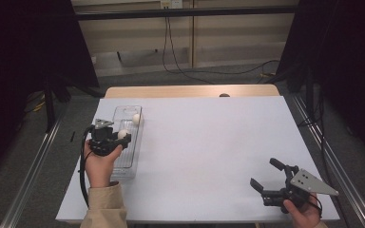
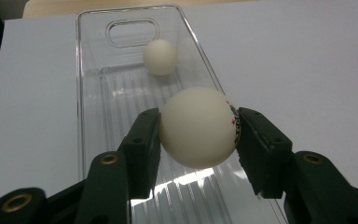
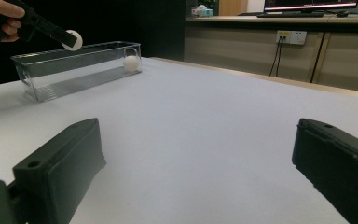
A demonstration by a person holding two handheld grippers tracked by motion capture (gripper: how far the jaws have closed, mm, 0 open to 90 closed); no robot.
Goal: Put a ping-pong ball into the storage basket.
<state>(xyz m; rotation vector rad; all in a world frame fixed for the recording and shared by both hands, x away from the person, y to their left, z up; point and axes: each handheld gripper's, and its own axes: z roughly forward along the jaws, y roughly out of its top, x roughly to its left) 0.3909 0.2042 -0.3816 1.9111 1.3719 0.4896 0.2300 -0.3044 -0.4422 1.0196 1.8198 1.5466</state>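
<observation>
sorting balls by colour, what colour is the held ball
White, with small red and black print; the ball shows best in the left gripper view.

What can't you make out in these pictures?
- Print on the held ball: left gripper view, mostly hidden behind a tool pad.
- Small dark thing at the table's far edge: high view, too small to identify.
- Right tool handle: high view, cut off by the bottom edge.

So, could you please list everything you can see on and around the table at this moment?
held ball: one, white with small red and dark print, between the left gripper's jaws above the bin
loose ball: one, white, inside the bin at its far end
bin: one, clear plastic, long, left side of the table
table: one, white top, wooden far edge
left gripper: one, black, shut on the held ball
right gripper: one, black, open, near right of the table
</observation>
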